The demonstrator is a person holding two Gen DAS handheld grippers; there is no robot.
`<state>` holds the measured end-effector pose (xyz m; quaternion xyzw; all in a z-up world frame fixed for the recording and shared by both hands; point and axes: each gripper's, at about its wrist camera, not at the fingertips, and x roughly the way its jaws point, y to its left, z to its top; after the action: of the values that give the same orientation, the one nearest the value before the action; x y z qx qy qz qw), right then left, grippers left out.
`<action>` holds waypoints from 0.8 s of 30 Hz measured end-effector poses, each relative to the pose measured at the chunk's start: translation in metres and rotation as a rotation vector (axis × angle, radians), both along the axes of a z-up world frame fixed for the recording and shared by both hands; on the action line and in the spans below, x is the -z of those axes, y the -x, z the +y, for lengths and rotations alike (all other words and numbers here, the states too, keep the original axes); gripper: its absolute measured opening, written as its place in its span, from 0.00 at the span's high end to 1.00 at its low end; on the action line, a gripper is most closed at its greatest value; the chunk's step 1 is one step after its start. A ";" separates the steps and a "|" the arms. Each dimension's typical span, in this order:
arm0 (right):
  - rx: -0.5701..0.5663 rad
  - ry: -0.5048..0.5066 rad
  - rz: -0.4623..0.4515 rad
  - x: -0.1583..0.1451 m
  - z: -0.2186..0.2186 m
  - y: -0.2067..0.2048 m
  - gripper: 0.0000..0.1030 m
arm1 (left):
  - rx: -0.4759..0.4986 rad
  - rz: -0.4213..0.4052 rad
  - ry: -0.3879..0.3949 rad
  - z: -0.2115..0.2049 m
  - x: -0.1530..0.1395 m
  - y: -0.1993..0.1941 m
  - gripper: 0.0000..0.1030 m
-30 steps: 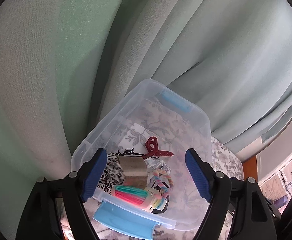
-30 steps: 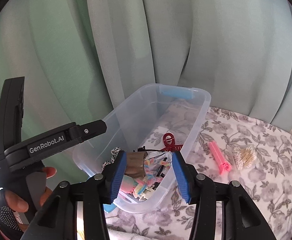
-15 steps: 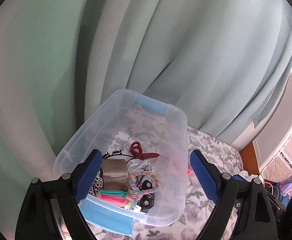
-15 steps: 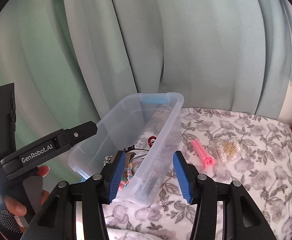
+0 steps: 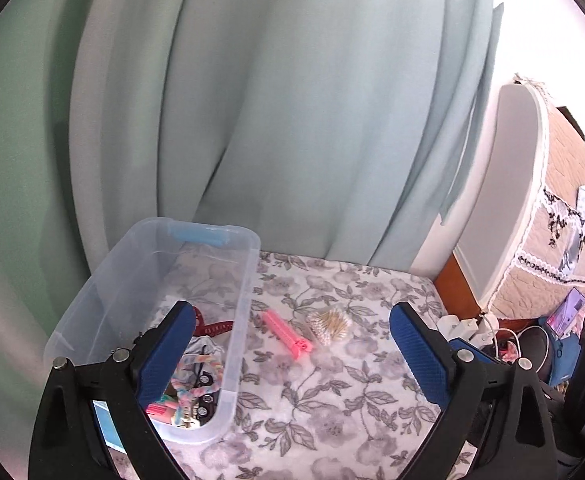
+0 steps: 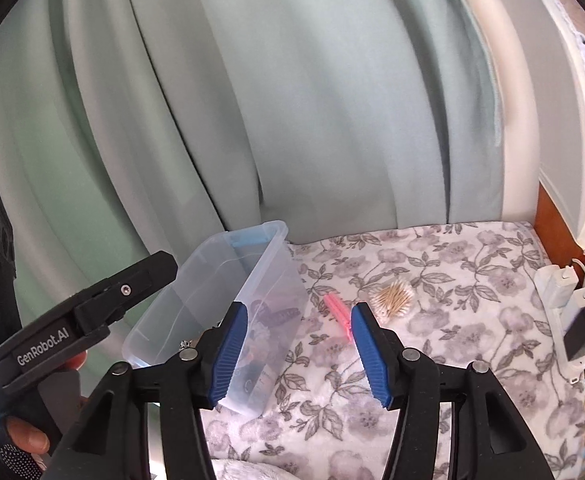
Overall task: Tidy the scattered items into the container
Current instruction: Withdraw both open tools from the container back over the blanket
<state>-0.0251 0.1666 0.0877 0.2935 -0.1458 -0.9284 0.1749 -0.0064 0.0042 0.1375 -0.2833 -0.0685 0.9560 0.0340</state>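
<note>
While both my claws hang above the floral grey-and-white cloth (image 5: 332,392), neither has hold of anything. My left gripper (image 5: 292,348) has its blue ribbed pads spread very wide and the jaws are opening; nothing sits between them but cloth and, further off, the loose items. My right gripper (image 6: 298,350) is about half open, jaws opening too, nothing pinched; its left pad overlaps the near wall of the box in the picture, but I cannot tell if it touches. Clear plastic storage box with pale blue latch handles (image 5: 248,280) sits lower left in the left wrist view, against the pale green curtain (image 5: 292,120); same box is left of centre in the right wrist view. Inside it: dark red claw hair clip (image 5: 214,326), pastel braided hair tie (image 5: 196,376), a pink comb-like piece (image 5: 160,410) at the near end, some small black bits, too cluttered to name. Still out on the cloth, just right of the box: pink plastic hair roller clip (image 5: 286,332), lying slantwise, and close beside it a bundle of cotton swabs with wooden sticks in a clear wrap (image 5: 330,324); whether these two touch is unclear. In the right wrist view both lie just beyond my right pad tips, centre frame. Far left of that view is the black body of my left gripper with my hand (image 6: 24,436) on its handle. White power strip with plugs (image 6: 564,292) at right edge.
</note>
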 end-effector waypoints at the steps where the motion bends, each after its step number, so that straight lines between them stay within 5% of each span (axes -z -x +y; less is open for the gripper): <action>1: 0.010 0.010 -0.003 0.001 0.007 -0.001 0.41 | 0.013 0.000 0.009 0.008 0.000 0.000 0.05; 15: 0.106 0.082 0.004 0.005 0.077 -0.028 0.26 | 0.115 -0.043 0.024 0.067 0.005 0.003 0.05; 19: 0.189 0.056 0.026 0.007 0.088 -0.033 0.04 | 0.107 -0.040 0.025 0.070 0.005 0.003 0.05; 24: 0.256 0.036 0.064 0.004 0.098 -0.037 0.01 | 0.114 -0.025 0.034 0.074 0.003 0.004 0.05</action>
<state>0.0121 0.2644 0.0841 0.2394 -0.1932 -0.9493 0.0649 -0.0100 0.0787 0.1350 -0.2993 -0.0364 0.9499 0.0828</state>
